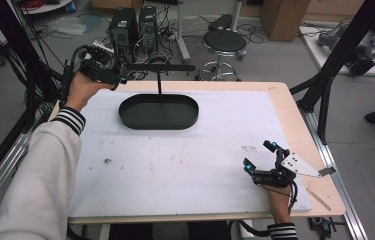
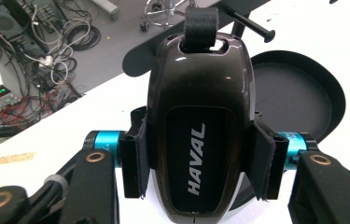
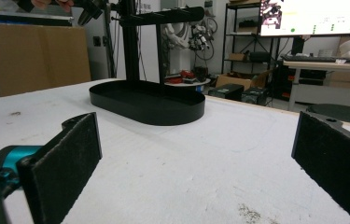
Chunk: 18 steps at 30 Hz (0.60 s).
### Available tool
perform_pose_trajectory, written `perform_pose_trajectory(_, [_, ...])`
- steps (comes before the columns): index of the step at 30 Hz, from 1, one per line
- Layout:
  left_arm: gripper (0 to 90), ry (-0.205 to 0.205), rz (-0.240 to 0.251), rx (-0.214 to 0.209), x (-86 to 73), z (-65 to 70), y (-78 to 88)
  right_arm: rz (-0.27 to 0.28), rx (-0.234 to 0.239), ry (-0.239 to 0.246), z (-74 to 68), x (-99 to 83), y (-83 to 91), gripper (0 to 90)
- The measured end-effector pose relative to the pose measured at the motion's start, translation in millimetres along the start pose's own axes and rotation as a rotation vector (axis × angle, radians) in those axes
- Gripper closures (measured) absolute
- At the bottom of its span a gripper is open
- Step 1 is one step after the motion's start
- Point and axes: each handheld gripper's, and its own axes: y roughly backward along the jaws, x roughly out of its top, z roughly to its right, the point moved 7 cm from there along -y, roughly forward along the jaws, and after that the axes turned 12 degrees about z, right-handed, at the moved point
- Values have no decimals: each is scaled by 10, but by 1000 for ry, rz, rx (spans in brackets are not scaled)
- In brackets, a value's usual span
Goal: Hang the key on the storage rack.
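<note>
My left gripper (image 2: 200,161) is shut on a dark brown key fob (image 2: 200,126) marked HAVAL, its pads pressing on both sides. A black strap loop (image 2: 200,25) sticks out of the fob's far end. In the high view the left gripper (image 1: 106,74) hangs above the table's far left corner, next to the left end of the black stand's horizontal bar (image 1: 160,67). The stand's oval tray (image 1: 158,124) holds nothing; it also appears as the tray (image 2: 298,100) and the tray (image 3: 163,109). My right gripper (image 1: 259,155) rests open near the front right edge, and between the jaws of that right gripper (image 3: 196,158) is nothing.
The white mat (image 1: 175,160) covers most of the wooden table. A black stool (image 1: 224,42), two computer towers (image 1: 132,27) and cables stand behind the table. Black frame struts (image 1: 335,65) rise at the right. A cardboard box (image 1: 285,17) sits farther back.
</note>
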Motion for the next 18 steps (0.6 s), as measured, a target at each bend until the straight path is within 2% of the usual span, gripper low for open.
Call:
perform_pose_trajectory(12, [487, -1, 3, 0, 10, 37, -94, -4, -8, -8, 4, -33, 1, 5])
perform_pose_trajectory(18, [487, 16, 13, 13, 16, 10, -128, -6, -4, -9, 3, -57, -10, 5])
